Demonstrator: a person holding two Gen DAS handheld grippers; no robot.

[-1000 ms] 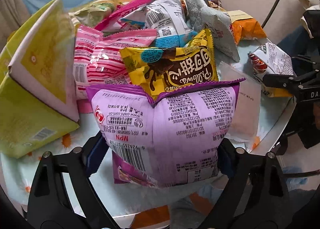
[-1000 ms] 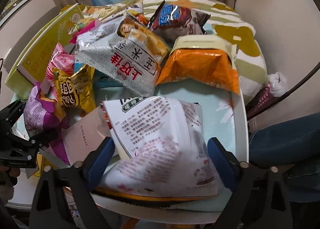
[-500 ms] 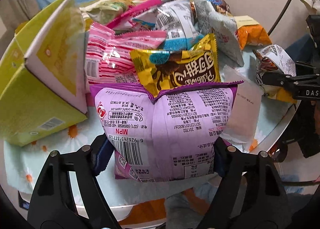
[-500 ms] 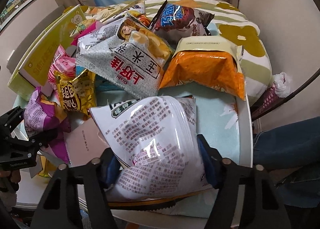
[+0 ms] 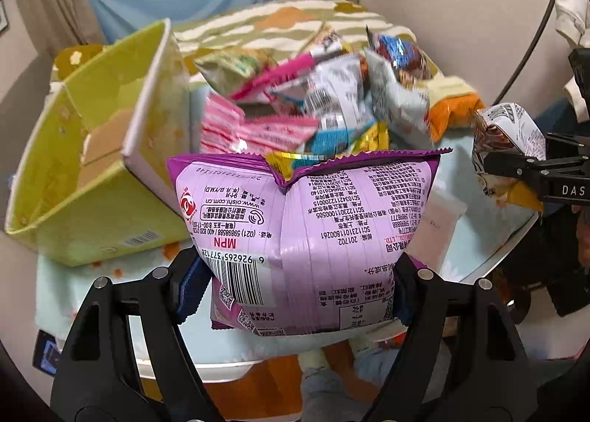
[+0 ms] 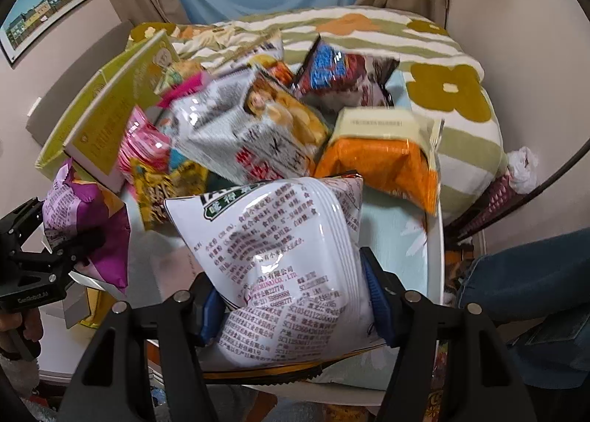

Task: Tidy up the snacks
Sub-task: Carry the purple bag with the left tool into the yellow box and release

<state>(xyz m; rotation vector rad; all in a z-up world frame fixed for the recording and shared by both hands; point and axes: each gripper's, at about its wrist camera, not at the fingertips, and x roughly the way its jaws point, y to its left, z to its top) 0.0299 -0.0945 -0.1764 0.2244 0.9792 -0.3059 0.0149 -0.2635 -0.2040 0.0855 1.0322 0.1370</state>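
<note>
The round surface [image 6: 437,237] before you carries a heap of snack bags [image 6: 250,134], with the open yellow box [image 5: 92,178] at its left edge. Your left tongs [image 5: 295,282] are clamped on the purple bag [image 5: 306,230], held clear above the surface's near edge. Your right tongs [image 6: 291,304] are clamped on the white bag [image 6: 280,252], held just above the surface, right of the purple one.

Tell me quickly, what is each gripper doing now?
Left gripper: closed, holding the purple snack bag.
Right gripper: closed, holding the white snack bag.
</note>
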